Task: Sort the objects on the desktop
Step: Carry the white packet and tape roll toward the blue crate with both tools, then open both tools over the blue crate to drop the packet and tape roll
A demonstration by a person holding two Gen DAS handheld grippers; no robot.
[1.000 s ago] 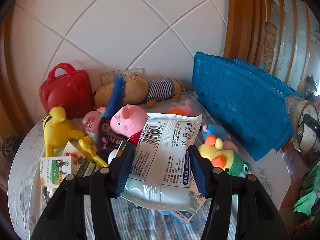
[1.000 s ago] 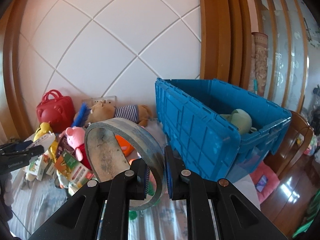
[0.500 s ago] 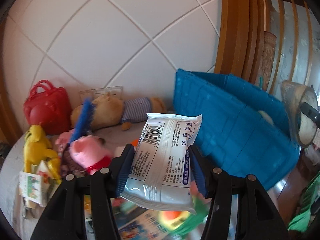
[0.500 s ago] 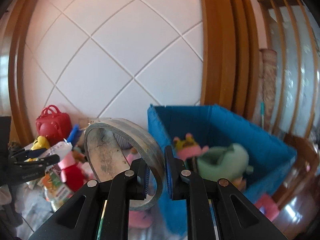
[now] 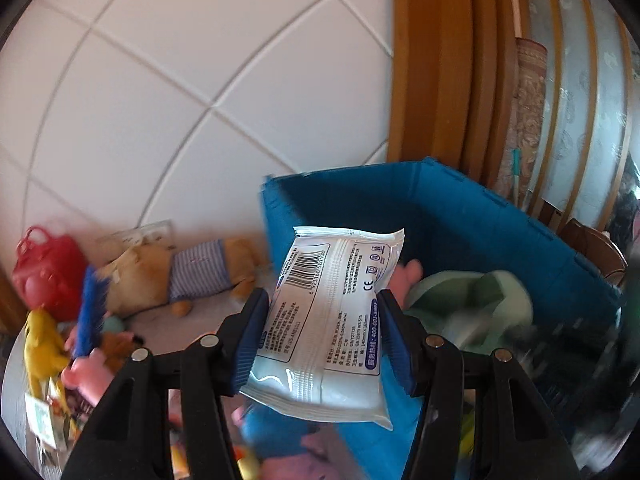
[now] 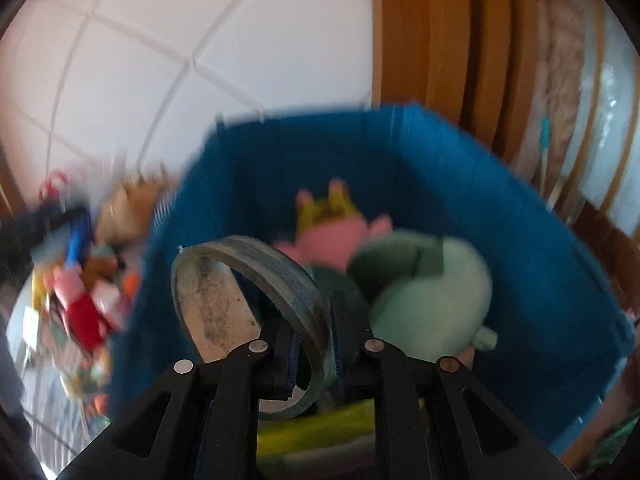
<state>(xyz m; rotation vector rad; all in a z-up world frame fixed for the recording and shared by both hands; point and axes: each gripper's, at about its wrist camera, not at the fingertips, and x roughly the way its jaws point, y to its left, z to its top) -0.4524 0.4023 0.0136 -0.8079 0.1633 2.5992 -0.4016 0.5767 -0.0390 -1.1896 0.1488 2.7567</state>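
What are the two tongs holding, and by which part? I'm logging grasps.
Left tongs: white wipes packet, clamped across its two long side edges. Right tongs: tape roll, pinched through its band near the bottom.

My left wrist view looks forward and slightly down from near the blue crate's [image 5: 472,216] left wall, toys on the left. My right wrist view sits closer, facing down into the crate [image 6: 500,184]. Both share the crate interior, the green plush [image 5: 472,300] [image 6: 432,292] and the tiled wall [image 5: 180,80] [image 6: 200,40] far behind.
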